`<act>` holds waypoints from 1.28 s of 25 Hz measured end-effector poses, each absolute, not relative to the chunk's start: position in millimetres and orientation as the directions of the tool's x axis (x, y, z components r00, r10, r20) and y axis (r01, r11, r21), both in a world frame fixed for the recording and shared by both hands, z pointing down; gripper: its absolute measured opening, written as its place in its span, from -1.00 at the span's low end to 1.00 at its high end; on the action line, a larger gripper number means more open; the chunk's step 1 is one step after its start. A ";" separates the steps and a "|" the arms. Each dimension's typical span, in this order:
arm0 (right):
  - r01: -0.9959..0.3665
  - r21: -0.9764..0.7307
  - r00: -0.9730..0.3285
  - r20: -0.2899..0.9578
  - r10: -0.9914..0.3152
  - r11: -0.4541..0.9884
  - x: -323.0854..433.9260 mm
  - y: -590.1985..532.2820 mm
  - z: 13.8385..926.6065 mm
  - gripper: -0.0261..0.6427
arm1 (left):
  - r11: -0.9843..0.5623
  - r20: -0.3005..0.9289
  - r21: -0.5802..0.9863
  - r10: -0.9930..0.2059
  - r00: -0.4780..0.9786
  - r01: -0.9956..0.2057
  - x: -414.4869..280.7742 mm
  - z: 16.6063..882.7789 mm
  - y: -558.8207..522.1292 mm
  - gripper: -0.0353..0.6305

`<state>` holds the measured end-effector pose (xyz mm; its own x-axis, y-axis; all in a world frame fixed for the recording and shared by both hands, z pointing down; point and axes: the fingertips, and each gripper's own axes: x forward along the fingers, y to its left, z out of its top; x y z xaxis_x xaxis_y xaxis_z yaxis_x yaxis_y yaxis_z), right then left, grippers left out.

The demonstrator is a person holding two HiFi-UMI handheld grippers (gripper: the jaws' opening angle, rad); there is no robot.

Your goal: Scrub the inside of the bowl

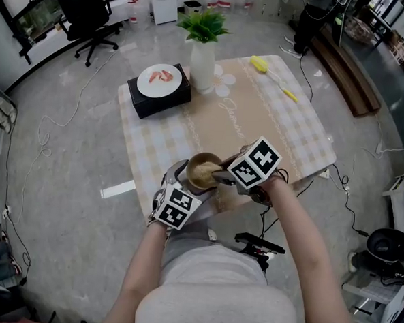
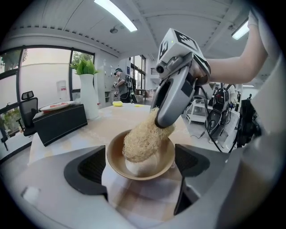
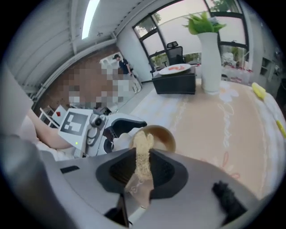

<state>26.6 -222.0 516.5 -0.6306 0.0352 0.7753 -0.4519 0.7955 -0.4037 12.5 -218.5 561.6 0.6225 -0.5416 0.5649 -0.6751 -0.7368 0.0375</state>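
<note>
A tan bowl point(image 1: 203, 171) sits near the front edge of the checked tablecloth point(image 1: 279, 121). My left gripper point(image 1: 187, 185) comes at it from the near side. In the left gripper view the bowl point(image 2: 134, 172) fills the gap between both jaws, held at its sides. My right gripper point(image 1: 219, 175) is shut on a pale loofah scrubber point(image 2: 143, 141), which presses down into the bowl's inside and hides much of its bottom. In the right gripper view the scrubber point(image 3: 143, 150) stands pinched between the jaws, its tip in the bowl point(image 3: 163, 137).
A white vase with a green plant point(image 1: 203, 55) stands mid-table. A black box with a white plate on it point(image 1: 159, 86) is at the far left. A yellow brush point(image 1: 269, 71) lies at the far right. An office chair point(image 1: 88, 14) stands on the floor beyond.
</note>
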 end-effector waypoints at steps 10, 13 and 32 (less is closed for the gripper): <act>-0.516 -0.531 -0.808 0.563 -0.175 0.672 26.2 -231.9 485.5 -0.64 | -0.730 0.518 0.021 -0.577 0.632 -0.683 9.4 544.8 -218.8 0.59; -0.535 -0.508 -0.814 0.523 -0.253 0.675 24.4 -233.3 474.3 -0.64 | -0.728 0.496 0.009 -0.592 0.635 -0.685 8.3 531.3 -219.8 0.59; -0.682 -0.340 -0.731 0.289 -0.618 0.647 37.2 -227.3 431.6 -0.64 | -0.685 0.369 -0.037 -0.686 0.627 -0.727 1.4 479.3 -207.7 -0.01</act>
<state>37.2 -227.3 431.6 -0.7306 -0.6184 0.2894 -0.6824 0.6472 -0.3397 1.4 -207.7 479.3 0.6271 -0.6857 0.3694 -0.7273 -0.6853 -0.0374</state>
